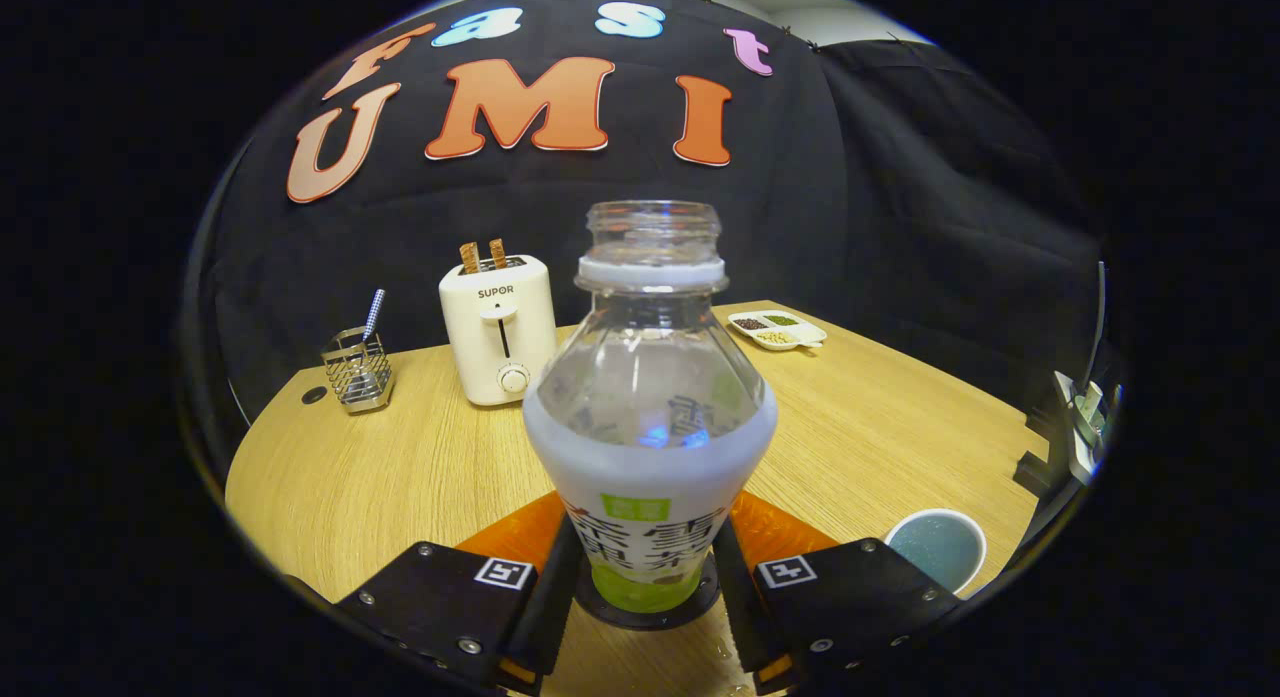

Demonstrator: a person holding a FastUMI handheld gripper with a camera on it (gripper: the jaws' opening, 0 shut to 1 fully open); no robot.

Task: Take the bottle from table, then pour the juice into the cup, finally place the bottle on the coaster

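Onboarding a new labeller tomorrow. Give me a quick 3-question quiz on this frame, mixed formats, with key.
1. True or false: the bottle still has its cap on.
2. Multiple choice: what does the bottle stand on? A) bare table B) a dark round coaster C) the divided dish
3. Short answer: where is the cup relative to the tool?

Key
1. False: the neck is open, no cap.
2. B: the coaster's dark rim shows under the bottle's base, between the tool's fingers.
3. On the table to the tool's right, beside its right finger. It holds pale liquid.
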